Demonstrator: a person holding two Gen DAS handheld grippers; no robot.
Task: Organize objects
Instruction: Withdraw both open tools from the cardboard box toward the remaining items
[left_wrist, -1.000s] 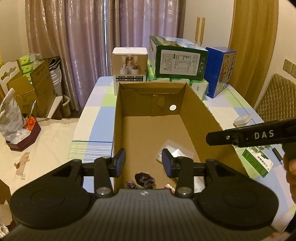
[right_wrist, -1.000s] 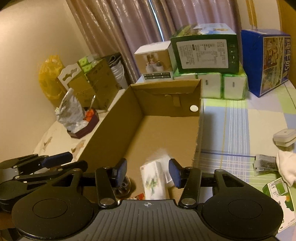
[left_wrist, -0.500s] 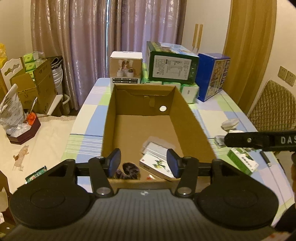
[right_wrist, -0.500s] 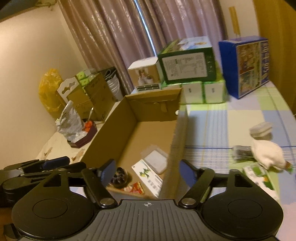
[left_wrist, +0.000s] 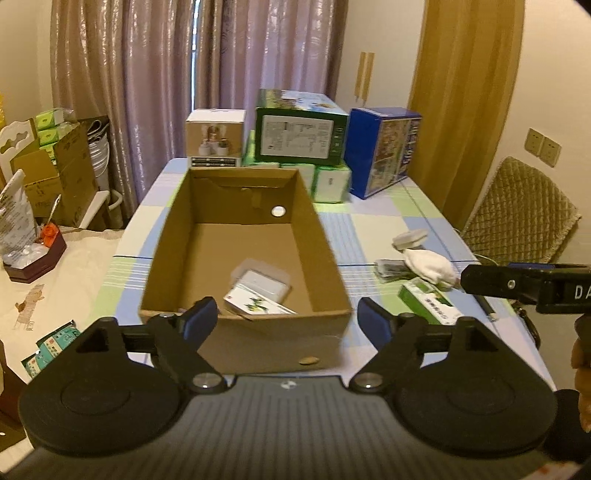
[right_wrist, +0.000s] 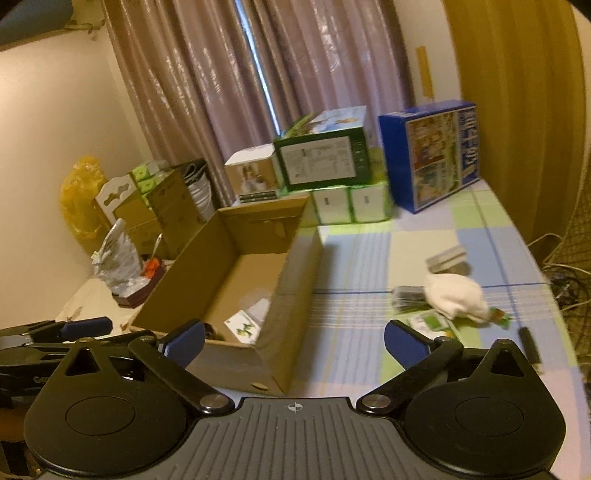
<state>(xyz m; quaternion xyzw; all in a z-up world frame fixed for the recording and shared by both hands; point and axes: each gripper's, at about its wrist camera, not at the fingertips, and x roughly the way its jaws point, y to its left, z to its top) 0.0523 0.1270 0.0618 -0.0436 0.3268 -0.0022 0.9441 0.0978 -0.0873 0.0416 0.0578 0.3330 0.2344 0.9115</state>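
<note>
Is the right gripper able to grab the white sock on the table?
Probably yes. The right gripper is open and empty, and the white sock lies in the open on the table, right of the box. Nothing stands between them.

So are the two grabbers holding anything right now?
No. The left gripper and the right gripper both have their jaws wide open with nothing between them. The cardboard box sits untouched.

You get dim, warm yellow room light in both views. A thin bright strip shows thru the curtains (left_wrist: 192, 74). Right wrist pic is smeary w/ blur, esp. the boxes (right_wrist: 332, 155) at the back. Edges bend round, corners go black.
</note>
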